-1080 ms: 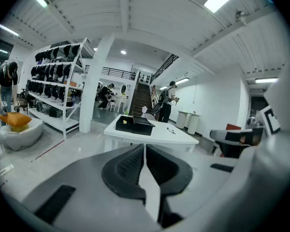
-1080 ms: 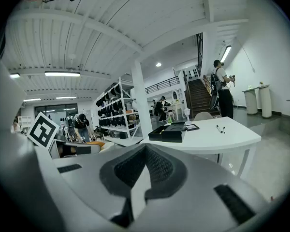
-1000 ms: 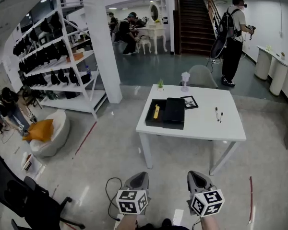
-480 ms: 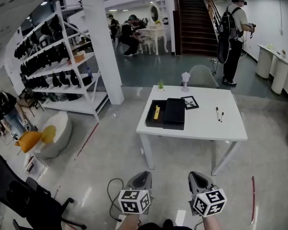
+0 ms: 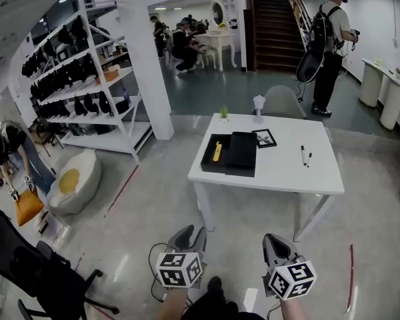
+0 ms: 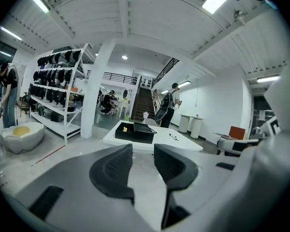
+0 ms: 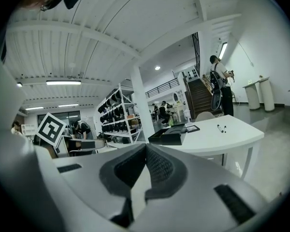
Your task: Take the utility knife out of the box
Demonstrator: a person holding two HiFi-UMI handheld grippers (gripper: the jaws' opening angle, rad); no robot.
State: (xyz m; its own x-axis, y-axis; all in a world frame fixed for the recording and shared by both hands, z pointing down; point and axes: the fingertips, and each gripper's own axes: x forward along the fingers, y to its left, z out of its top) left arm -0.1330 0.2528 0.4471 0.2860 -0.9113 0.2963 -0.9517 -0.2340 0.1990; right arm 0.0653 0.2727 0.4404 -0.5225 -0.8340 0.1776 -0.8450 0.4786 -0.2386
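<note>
A yellow utility knife (image 5: 217, 153) lies in an open black box (image 5: 215, 163) on the left part of a white table (image 5: 287, 172); the box's black lid (image 5: 241, 152) rests beside it. The box (image 6: 134, 131) shows small and far ahead in the left gripper view, and the box (image 7: 171, 135) also in the right gripper view. Both grippers hang low at the bottom of the head view, well short of the table. My left gripper (image 5: 188, 233) is opening, with nothing between its jaws. My right gripper (image 5: 273, 241) is shut and empty.
Two pens (image 5: 305, 156), a small picture frame (image 5: 263, 138), a little plant (image 5: 224, 114) and a white vase (image 5: 258, 105) sit on the table. A chair (image 5: 281, 104) stands behind it. A white pillar (image 5: 147, 59), shelves (image 5: 87, 92), a black office chair (image 5: 33, 272) and a floor cable (image 5: 152, 262) lie left. People stand around.
The left gripper's jaws have parted from shut to open and it has lifted slightly. The view has shifted a little toward the table. The right gripper stays as it was.
</note>
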